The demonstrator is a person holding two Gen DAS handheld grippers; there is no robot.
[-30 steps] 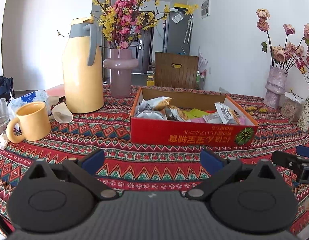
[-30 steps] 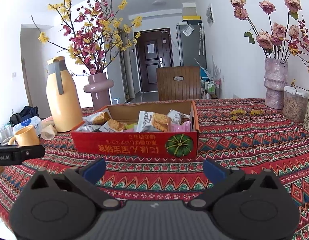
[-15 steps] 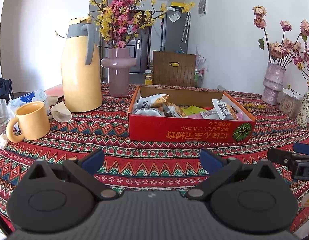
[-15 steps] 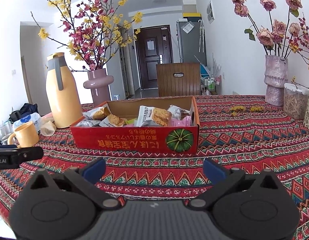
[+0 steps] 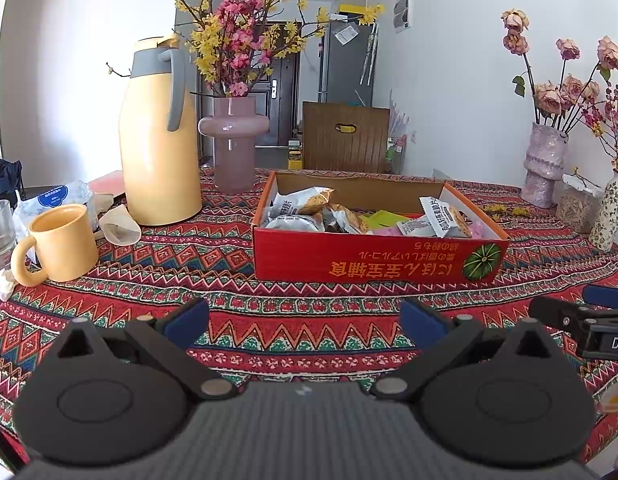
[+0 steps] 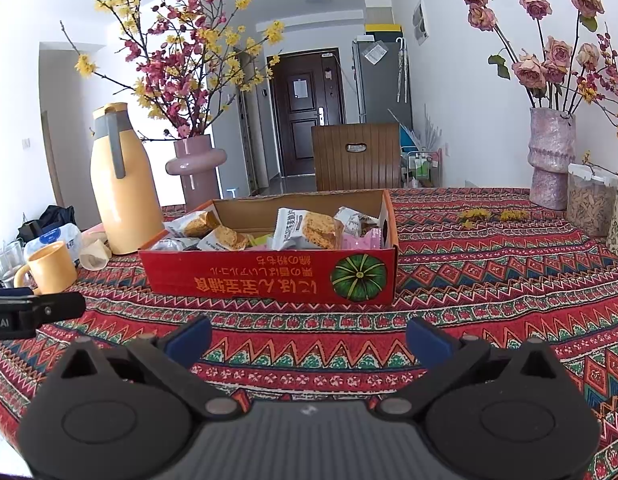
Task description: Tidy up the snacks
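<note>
Holding both tools above the patterned tablecloth (image 5: 301,292), we keep the left gripper (image 5: 305,320) and right gripper (image 6: 309,336) spread wide, nothing between their fingers. Ahead sits the red box (image 5: 373,260) of snack packets (image 6: 309,230), its long side running crosswise to us, its printed wall facing us with the lettering upside down. Left of it stands the yellow jug (image 5: 159,136).

Black left tongs (image 5: 305,320), blue fingertip pads (image 5: 187,319), silver pivot screws, ribbed grey body
</note>
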